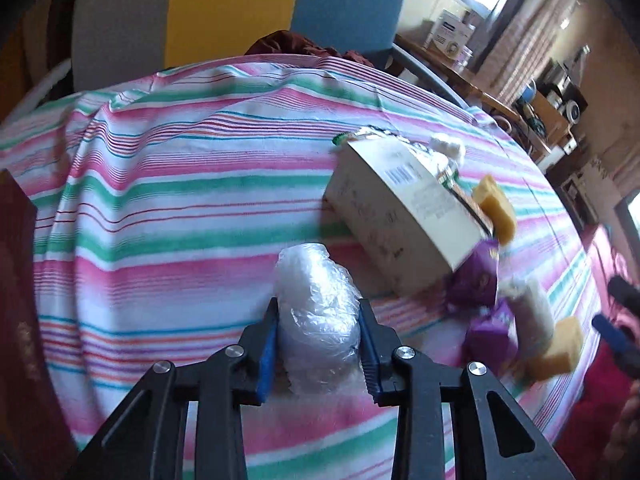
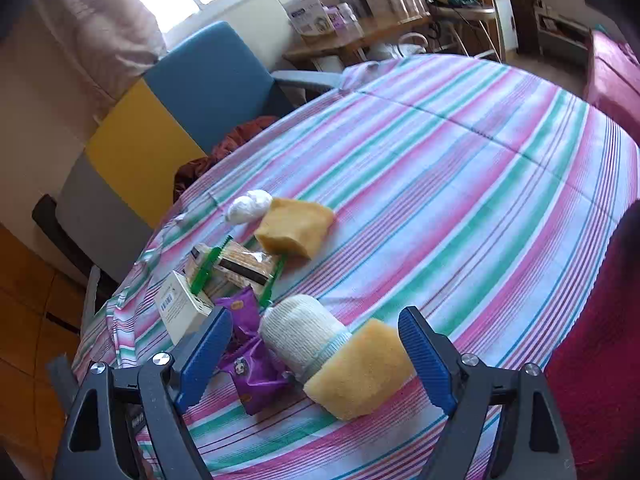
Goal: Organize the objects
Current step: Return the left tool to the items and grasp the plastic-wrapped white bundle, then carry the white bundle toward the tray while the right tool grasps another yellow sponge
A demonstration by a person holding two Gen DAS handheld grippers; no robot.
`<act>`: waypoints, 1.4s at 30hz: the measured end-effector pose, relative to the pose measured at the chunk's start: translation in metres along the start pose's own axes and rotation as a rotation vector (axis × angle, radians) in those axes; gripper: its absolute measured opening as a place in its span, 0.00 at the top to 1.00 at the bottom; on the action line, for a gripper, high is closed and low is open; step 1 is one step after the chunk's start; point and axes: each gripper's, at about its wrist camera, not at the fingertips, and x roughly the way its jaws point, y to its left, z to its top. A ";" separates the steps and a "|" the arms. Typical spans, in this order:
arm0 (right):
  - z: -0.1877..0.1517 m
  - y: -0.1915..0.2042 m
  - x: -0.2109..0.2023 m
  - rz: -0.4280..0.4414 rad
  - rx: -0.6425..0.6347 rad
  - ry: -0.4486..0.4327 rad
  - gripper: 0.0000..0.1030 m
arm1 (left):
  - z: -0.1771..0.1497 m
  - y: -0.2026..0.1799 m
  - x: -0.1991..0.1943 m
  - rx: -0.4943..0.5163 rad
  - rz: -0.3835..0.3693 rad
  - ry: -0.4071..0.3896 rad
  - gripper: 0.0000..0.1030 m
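My left gripper is shut on a clear plastic-wrapped bundle, held above the striped tablecloth. To its right lie a white box, purple packets, a white cloth roll and two yellow sponges. My right gripper is open wide over the near yellow sponge and the white cloth roll. Beside them are a purple packet, the white box, a cracker pack with green clips, a far sponge and a white wrapped ball.
A blue chair and a yellow-and-grey panel stand behind the table. A dark red book is at the left edge. A wooden desk with boxes is at the back. A red bed lies to the right.
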 end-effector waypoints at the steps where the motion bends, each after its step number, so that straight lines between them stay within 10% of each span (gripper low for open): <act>1: 0.000 -0.002 0.003 -0.016 0.007 0.019 0.16 | -0.006 -0.001 -0.003 0.025 0.009 0.001 0.65; 20: -0.008 -0.015 0.027 -0.127 0.015 0.162 0.16 | -0.049 -0.014 -0.056 0.136 0.007 -0.054 0.66; 30: -0.009 -0.019 0.027 -0.130 0.031 0.171 0.55 | -0.053 0.002 -0.101 0.106 -0.034 -0.110 0.66; 42: -0.004 -0.001 0.008 -0.096 -0.058 0.055 0.56 | -0.094 0.144 -0.210 -0.081 0.163 -0.188 0.66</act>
